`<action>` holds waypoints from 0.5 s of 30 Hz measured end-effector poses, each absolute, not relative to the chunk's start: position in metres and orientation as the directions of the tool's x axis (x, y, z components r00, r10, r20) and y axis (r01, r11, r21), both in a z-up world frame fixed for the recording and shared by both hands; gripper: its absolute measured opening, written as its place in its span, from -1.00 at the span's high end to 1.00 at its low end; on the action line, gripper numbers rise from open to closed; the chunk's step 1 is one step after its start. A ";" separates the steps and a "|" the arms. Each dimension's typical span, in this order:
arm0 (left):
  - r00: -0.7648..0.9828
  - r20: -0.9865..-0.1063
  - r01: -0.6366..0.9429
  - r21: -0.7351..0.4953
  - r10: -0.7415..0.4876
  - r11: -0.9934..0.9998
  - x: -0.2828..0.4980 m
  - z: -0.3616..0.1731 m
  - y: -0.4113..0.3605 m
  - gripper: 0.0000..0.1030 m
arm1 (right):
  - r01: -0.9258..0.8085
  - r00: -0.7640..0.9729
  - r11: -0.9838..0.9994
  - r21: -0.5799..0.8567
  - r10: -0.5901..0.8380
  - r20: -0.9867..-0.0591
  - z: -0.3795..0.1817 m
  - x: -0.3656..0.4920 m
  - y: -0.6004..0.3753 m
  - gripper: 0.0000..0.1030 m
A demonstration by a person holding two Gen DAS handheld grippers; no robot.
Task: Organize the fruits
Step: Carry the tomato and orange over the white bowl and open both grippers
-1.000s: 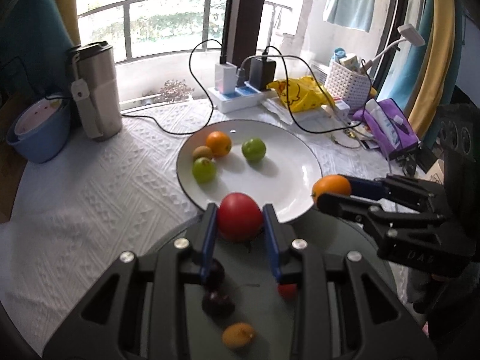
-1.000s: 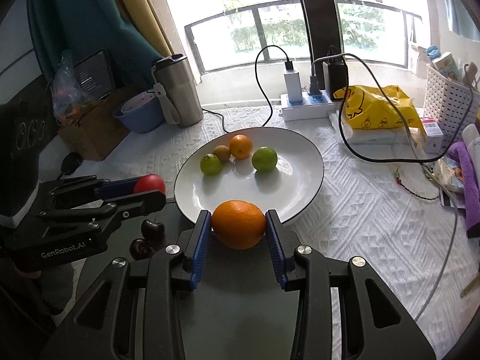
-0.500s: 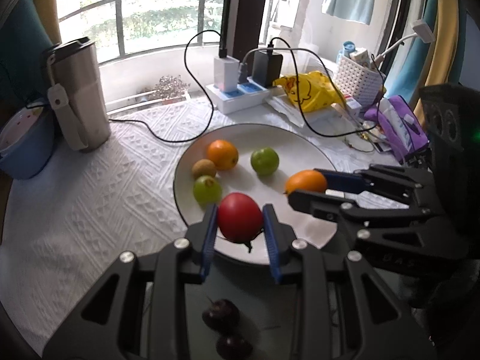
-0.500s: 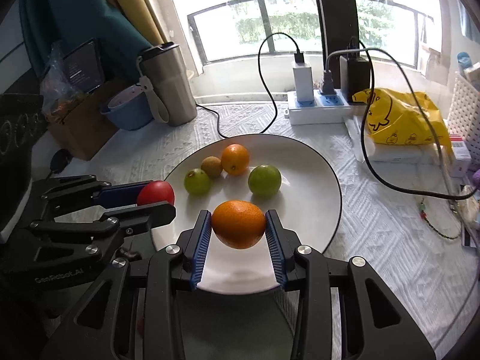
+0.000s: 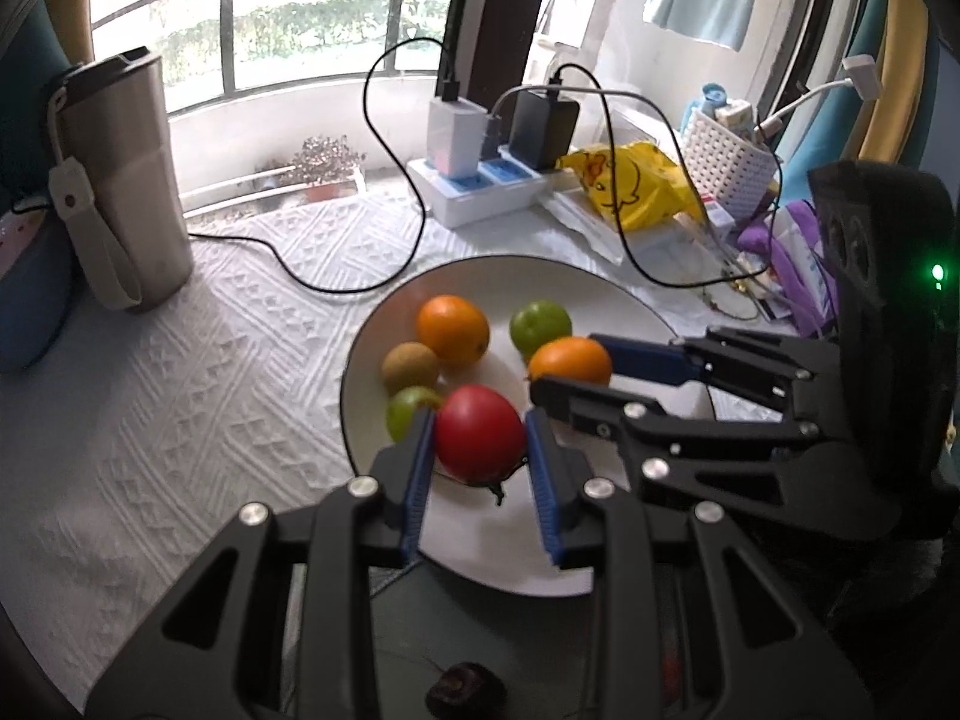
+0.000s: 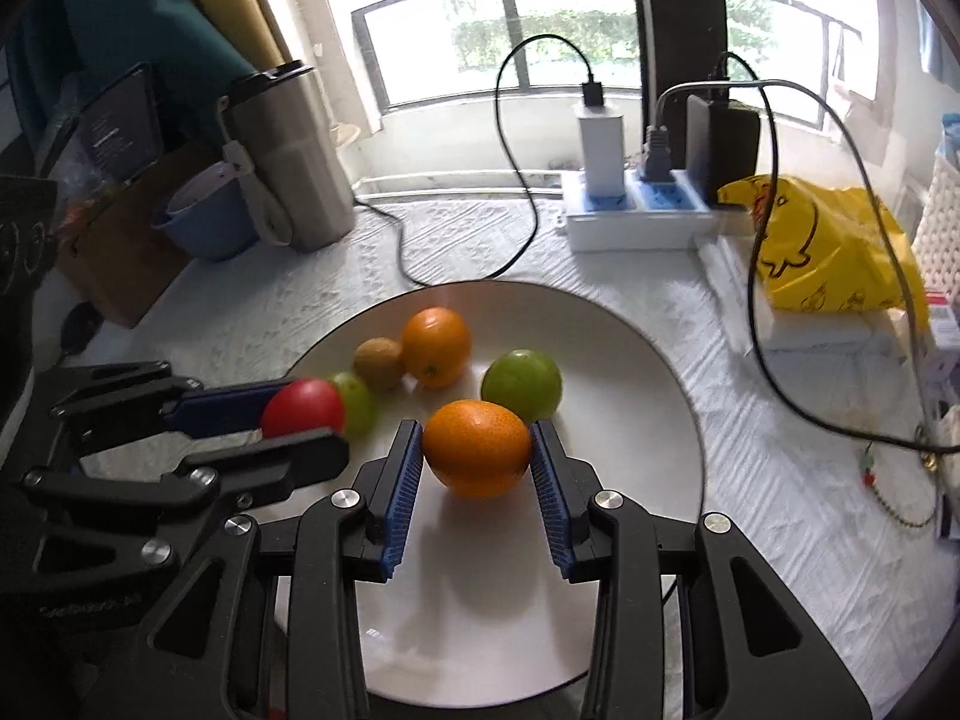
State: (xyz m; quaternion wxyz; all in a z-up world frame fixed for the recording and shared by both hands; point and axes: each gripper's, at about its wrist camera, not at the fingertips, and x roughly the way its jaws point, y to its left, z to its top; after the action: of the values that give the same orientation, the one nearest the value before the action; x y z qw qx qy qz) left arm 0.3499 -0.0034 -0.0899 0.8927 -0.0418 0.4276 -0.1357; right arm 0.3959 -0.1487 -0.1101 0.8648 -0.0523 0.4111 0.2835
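Blocking much of the near field, the black frames of both grippers hide the near rim of the white plate (image 6: pixel 660 396) in each view. In the left wrist view a dark object (image 5: pixel 465 699) at the bottom edge is cut off and cannot be identified. Whether either held fruit touches the plate surface cannot be told.

The red fruit (image 5: pixel 479 437) is smooth and glossy, with a small dark stem showing underneath. The held orange (image 6: pixel 477 447) is round, bright and finely dimpled.

The left gripper (image 5: pixel 480 468) is clamped on the red fruit, its blue ribbed pads pressing both flanks; the fruit sits at the fingertips, over the plate's left part. The right gripper (image 6: pixel 474 468) is clamped on the held orange in the same manner, over the plate's middle.

Lying loose on the plate are a second orange (image 6: pixel 436 347), a small brown fruit (image 6: pixel 378 360) touching it, a large green fruit (image 6: pixel 522 387) just behind the held orange, and a small green fruit (image 6: pixel 355 402) just beside the red fruit.
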 end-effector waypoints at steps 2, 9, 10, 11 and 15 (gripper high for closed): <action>0.596 -0.749 0.211 -0.200 -0.288 0.957 0.352 -0.090 -0.004 0.40 | -0.515 0.510 0.846 0.139 0.434 -0.743 -0.112 0.401 -0.152 0.24; 0.586 -0.750 0.224 -0.212 -0.306 0.951 0.363 -0.091 -0.005 0.40 | -0.463 0.562 0.881 0.101 0.380 -0.735 -0.111 0.407 -0.161 0.24; 0.586 -0.750 0.224 -0.215 -0.307 0.951 0.364 -0.091 -0.005 0.40 | -0.456 0.565 0.884 0.101 0.376 -0.734 -0.111 0.408 -0.162 0.24; 0.584 -0.751 0.225 -0.216 -0.309 0.950 0.365 -0.091 -0.005 0.40 | -0.452 0.568 0.886 0.101 0.373 -0.734 -0.111 0.409 -0.163 0.24; 0.580 -0.755 0.220 -0.216 -0.306 0.951 0.367 -0.091 -0.005 0.38 | -0.439 0.572 0.893 0.104 0.367 -0.734 -0.109 0.407 -0.166 0.24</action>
State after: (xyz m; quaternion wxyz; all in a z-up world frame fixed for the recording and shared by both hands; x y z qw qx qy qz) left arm 0.3669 -0.0054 -0.0908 0.8875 -0.0493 0.4336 -0.1481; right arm 0.4072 -0.1661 -0.1091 0.8853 -0.0447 0.4031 0.2274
